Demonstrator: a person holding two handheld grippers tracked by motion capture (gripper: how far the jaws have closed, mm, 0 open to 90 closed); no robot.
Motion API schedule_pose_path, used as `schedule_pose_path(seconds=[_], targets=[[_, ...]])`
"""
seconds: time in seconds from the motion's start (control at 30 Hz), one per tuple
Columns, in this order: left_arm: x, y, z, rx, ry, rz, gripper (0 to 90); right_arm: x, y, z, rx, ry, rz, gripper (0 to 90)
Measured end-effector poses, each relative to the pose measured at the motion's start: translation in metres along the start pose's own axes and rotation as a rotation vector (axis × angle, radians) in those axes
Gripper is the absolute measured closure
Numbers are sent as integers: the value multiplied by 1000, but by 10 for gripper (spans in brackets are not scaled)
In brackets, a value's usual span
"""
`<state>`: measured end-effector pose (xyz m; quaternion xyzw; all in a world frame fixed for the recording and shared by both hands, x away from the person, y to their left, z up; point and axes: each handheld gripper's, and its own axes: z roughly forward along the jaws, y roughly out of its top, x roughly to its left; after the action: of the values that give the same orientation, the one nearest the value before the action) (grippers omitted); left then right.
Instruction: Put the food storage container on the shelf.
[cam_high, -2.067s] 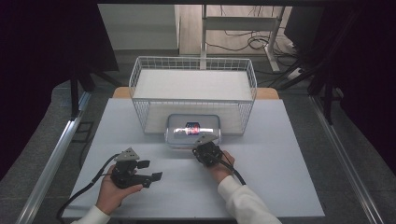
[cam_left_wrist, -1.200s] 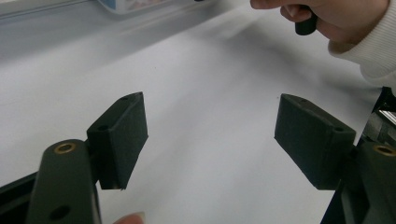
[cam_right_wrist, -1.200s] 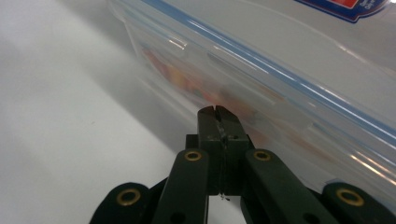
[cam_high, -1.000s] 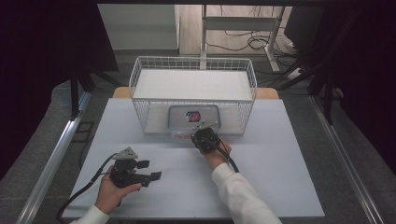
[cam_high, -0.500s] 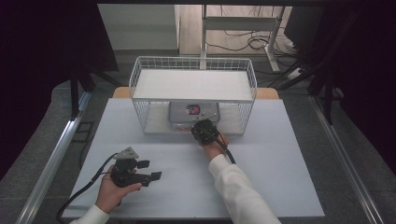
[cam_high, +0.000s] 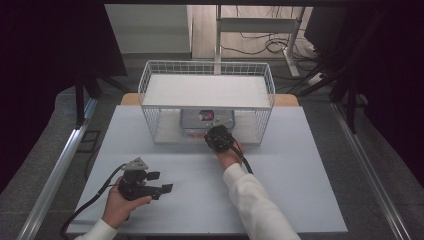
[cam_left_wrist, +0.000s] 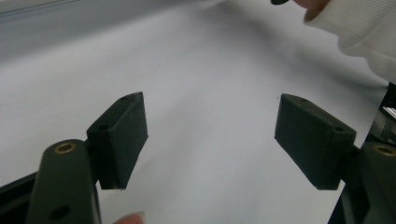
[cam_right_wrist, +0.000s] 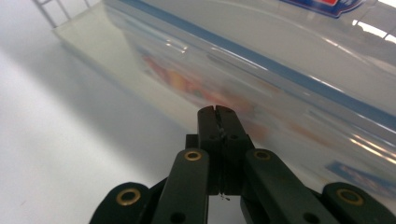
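Right gripper (cam_high: 218, 138) is working at the front of the white wire basket (cam_high: 150, 80), which is lying on its side with its opening toward the person. Its jaws are clenched tight together, nothing between them, tips pressing against the near edge of the clear plastic bag (cam_high: 206, 119) with a blue seal strip and red printing (cam_right_wrist: 299, 79).

The bag is lying flat on the white surface (cam_high: 300, 170), most of it already inside the basket's lower opening; whether the near edge is fully past the front wire is hard to tell.

Left gripper (cam_high: 150, 184) is resting low on the surface, well apart from the basket, jaws released and wide, holding nothing (cam_left_wrist: 210, 149).

Judgement: the bag is looking mostly stowed. What is probably remaining is a short final push to seat it fully, then pulling the right gripper back clear. The left hand is idling, not taking part.
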<state>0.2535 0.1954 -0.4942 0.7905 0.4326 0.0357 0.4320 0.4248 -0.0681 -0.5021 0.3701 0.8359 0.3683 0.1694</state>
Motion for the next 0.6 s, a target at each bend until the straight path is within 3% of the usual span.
schedule_pose_path(seconds=[0.1,0.13,0.17,0.2,0.23,0.3,0.33,0.37,0.4,0.47,0.5,0.53,0.57,0.6], targets=[[0,0,-1,-2,7,3,252,1,-3,-16,5,13,-36,890],[-1,0,-1,-3,11,5,252,1,-8,-31,2,26,-59,890],[-1,0,-1,-3,11,5,251,1,-8,-31,2,26,-59,890],[-1,-1,-1,-6,14,6,251,0,-15,-49,1,49,-74,890],[-1,-1,-1,-6,14,6,251,0,-15,-49,1,49,-74,890],[-1,-1,-1,-8,18,9,251,-1,-30,-78,-1,81,-82,889],[-1,-1,-1,-8,18,9,251,-1,-30,-78,-1,81,-82,889],[-2,-1,-1,-11,20,6,251,-3,-43,-98,-2,105,-76,889],[-2,-1,-1,-11,22,5,251,-3,-43,-98,-2,105,-76,889],[-2,-1,0,-10,25,2,251,-6,-65,-126,-8,126,-76,889],[-2,-2,0,-8,27,2,251,-6,-65,-126,-8,126,-76,889],[-3,-2,1,-9,30,-1,251,-10,-81,-144,-13,125,-75,889],[-3,-2,1,-9,30,-1,250,-10,-81,-144,-13,125,-75,889],[-3,-2,1,-8,33,-2,251,-15,-95,-155,-22,123,-59,888]])
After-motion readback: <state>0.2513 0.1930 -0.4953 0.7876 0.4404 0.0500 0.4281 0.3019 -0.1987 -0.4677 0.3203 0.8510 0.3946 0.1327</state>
